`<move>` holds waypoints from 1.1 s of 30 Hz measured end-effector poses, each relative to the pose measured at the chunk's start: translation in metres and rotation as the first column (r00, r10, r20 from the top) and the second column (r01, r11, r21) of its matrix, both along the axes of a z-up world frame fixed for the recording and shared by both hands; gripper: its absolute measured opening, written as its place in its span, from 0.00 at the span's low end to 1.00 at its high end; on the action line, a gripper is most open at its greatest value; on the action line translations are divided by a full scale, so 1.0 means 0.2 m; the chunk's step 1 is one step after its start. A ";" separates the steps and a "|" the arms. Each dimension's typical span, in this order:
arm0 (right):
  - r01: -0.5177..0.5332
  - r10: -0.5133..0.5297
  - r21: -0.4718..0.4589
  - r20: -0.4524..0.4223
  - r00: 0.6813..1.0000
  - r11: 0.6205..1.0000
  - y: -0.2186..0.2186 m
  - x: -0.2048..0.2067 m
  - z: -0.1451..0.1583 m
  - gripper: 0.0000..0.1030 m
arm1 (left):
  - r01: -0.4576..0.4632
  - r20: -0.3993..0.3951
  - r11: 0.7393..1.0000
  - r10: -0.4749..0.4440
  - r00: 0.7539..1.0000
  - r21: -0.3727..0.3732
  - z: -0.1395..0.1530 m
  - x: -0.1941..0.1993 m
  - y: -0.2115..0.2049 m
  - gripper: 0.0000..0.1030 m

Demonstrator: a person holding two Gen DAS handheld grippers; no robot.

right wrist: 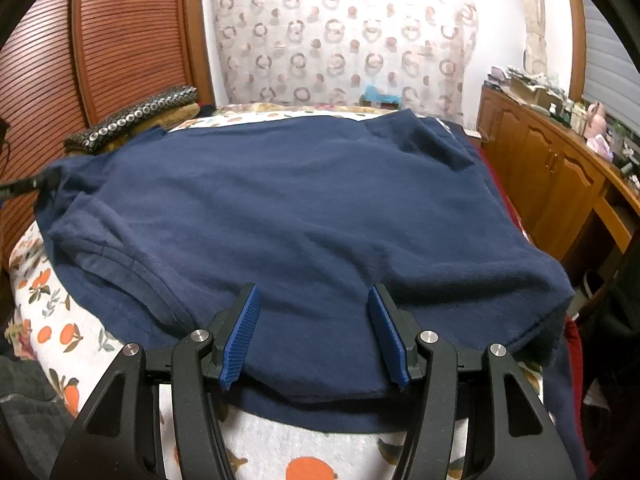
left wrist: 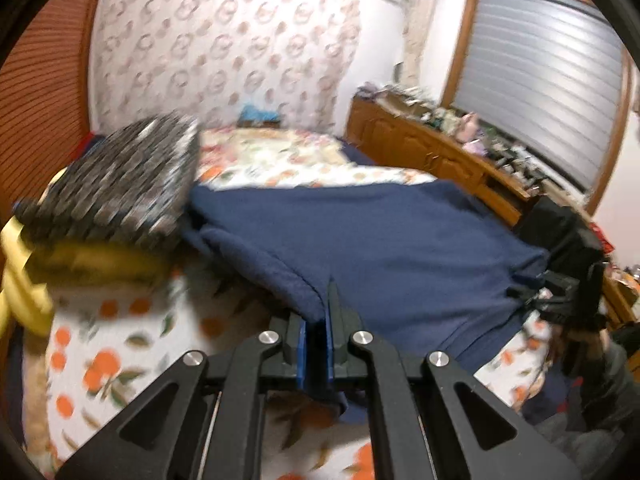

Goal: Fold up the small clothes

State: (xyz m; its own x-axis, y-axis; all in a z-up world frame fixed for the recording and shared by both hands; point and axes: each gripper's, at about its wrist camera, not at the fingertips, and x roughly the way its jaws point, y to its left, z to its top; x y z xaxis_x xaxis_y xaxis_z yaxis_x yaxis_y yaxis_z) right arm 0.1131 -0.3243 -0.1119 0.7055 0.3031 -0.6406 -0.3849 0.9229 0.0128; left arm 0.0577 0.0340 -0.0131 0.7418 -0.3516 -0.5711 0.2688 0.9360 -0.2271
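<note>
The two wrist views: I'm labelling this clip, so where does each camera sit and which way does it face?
Left wrist: sits behind the left gripper, shut on the navy garment's edge, facing across the bed toward the window; the right gripper shows at far right.
Right wrist: sits behind the open right gripper, low over the navy garment, facing the patterned curtain.
Shared: garment, orange-print bed cover, curtain, wooden cabinet.

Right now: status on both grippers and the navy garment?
Left gripper shut on navy garment edge. Right gripper open over near hem, gripping nothing. Garment spread flat on orange-print bedspread. Studded cushion sits beside it.
</note>
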 end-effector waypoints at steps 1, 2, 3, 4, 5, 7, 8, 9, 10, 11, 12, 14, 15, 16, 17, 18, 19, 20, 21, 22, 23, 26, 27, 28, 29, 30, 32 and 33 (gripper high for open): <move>0.001 -0.001 -0.001 0.001 1.000 1.000 -0.01 0.00 0.01 0.56 | 0.020 0.016 1.000 -0.020 1.000 0.003 0.04 0.02 -0.05 0.03; 0.005 -0.005 -0.007 0.004 1.000 1.000 -0.02 -0.01 0.01 0.56 | 0.037 0.026 0.999 -0.037 0.999 0.005 0.07 0.04 -0.08 0.03; 0.009 -0.008 -0.012 0.006 1.000 1.000 -0.03 -0.01 0.02 0.56 | 0.055 0.036 0.998 -0.056 0.998 0.008 0.09 0.05 -0.11 0.03; 0.010 -0.010 -0.015 0.006 1.000 1.000 -0.04 -0.02 0.02 0.56 | 0.073 0.048 0.997 -0.074 0.996 0.010 0.12 0.06 -0.15 0.03; 0.014 -0.014 -0.020 0.008 1.000 1.000 -0.04 -0.02 0.02 0.56 | 0.098 0.060 0.995 -0.098 0.993 0.010 0.15 0.08 -0.19 0.03; 0.027 -0.026 -0.025 0.011 1.000 0.999 -0.07 -0.02 0.03 0.56 | 0.144 0.077 0.990 -0.144 0.987 0.009 0.21 0.11 -0.28 0.03; 0.032 -0.032 -0.025 0.012 0.999 0.999 -0.08 -0.03 0.03 0.56 | 0.167 0.086 0.986 -0.168 0.982 0.011 0.23 0.13 -0.33 0.03; 0.037 -0.036 -0.022 0.015 0.999 0.999 -0.10 -0.03 0.04 0.56 | 0.189 0.094 0.982 -0.190 0.977 0.015 0.26 0.14 -0.37 0.03; 0.042 -0.042 -0.021 0.018 0.999 0.999 -0.11 -0.03 0.05 0.56 | 0.214 0.102 0.977 -0.215 0.971 0.020 0.29 0.16 -0.42 0.03; 0.048 -0.047 -0.022 0.023 0.999 0.999 -0.12 -0.04 0.05 0.56 | 0.243 0.111 0.970 -0.244 0.963 0.024 0.32 0.17 -0.49 0.03; 0.054 -0.053 -0.023 0.028 0.998 0.998 -0.14 -0.04 0.06 0.56 | 0.260 0.116 0.965 -0.262 0.958 0.028 0.34 0.19 -0.53 0.03; 0.065 -0.065 -0.020 0.036 0.997 0.998 -0.17 -0.05 0.08 0.56 | 0.306 0.130 0.951 -0.309 0.942 0.044 0.40 0.20 -0.65 0.03; 0.072 -0.071 -0.016 0.039 0.997 0.997 -0.19 -0.05 0.08 0.56 | 0.325 0.133 0.944 -0.329 0.935 0.052 0.42 0.22 -0.70 0.03; 0.078 -0.078 -0.013 0.042 0.996 0.997 -0.20 -0.05 0.09 0.56 | 0.349 0.135 0.935 -0.354 0.925 0.063 0.45 0.24 -0.77 0.03; 0.085 -0.085 -0.008 0.044 0.995 0.996 -0.22 -0.06 0.10 0.56 | 0.362 0.136 0.930 -0.368 0.920 0.069 0.47 0.25 -0.82 0.03; 0.092 -0.091 -0.003 0.046 0.995 0.996 -0.24 -0.06 0.10 0.56 | 0.382 0.136 0.921 -0.389 0.911 0.077 0.49 0.26 -0.88 0.03; 0.096 -0.096 0.001 0.048 0.994 0.995 -0.25 -0.07 0.11 0.56 | 0.398 0.137 0.913 -0.406 0.903 0.084 0.51 0.26 -0.92 0.03; 0.099 -0.099 0.004 0.050 0.994 0.995 -0.26 -0.07 0.11 0.56 | 0.409 0.138 0.908 -0.418 0.898 0.090 0.52 0.27 -0.95 0.03; 0.102 -0.103 0.008 0.052 0.993 0.995 -0.27 -0.08 0.12 0.56 | 0.421 0.136 0.902 -0.431 0.892 0.099 0.53 0.27 -0.99 0.03; 0.105 -0.105 0.011 0.054 0.993 0.994 -0.28 -0.08 0.12 0.56 | 0.430 0.135 0.896 -0.442 0.887 0.108 0.54 0.28 -1.03 0.03; 0.107 -0.108 0.014 0.056 0.993 0.994 -0.29 -0.08 0.12 0.56 | 0.440 0.133 0.891 -0.452 0.882 0.115 0.55 0.27 -1.07 0.03; 0.111 -0.112 0.022 0.057 0.992 0.994 -0.31 -0.09 0.13 0.56 | 0.453 0.115 0.883 -0.467 0.877 0.125 0.54 0.28 -1.16 0.03; 0.113 -0.114 0.023 0.057 0.992 0.993 -0.31 -0.09 0.13 0.56 | 0.455 0.107 0.881 -0.468 0.877 0.128 0.53 0.30 -1.18 0.03; 0.114 -0.115 0.023 0.057 0.992 0.993 -0.32 -0.09 0.12 0.56 | 0.455 0.098 0.880 -0.469 0.878 0.132 0.52 0.31 -1.20 0.03; 0.114 -0.116 0.025 0.056 0.992 0.993 -0.32 -0.09 0.12 0.56 | 0.457 0.088 0.879 -0.470 0.878 0.132 0.51 0.32 -1.22 0.03; 0.115 -0.116 0.026 0.056 0.992 0.993 -0.32 -0.09 0.12 0.56 | 0.459 0.078 0.879 -0.470 0.879 0.130 0.50 0.33 -1.24 0.03; 0.117 -0.118 0.027 0.056 0.991 0.993 -0.33 -0.08 0.13 0.56 | 0.460 0.050 0.878 -0.469 0.882 0.130 0.46 0.36 -1.26 0.05; 0.118 -0.119 0.028 0.057 0.991 0.993 -0.33 -0.09 0.13 0.56 | 0.465 0.035 0.875 -0.473 0.880 0.137 0.44 0.36 -1.27 0.05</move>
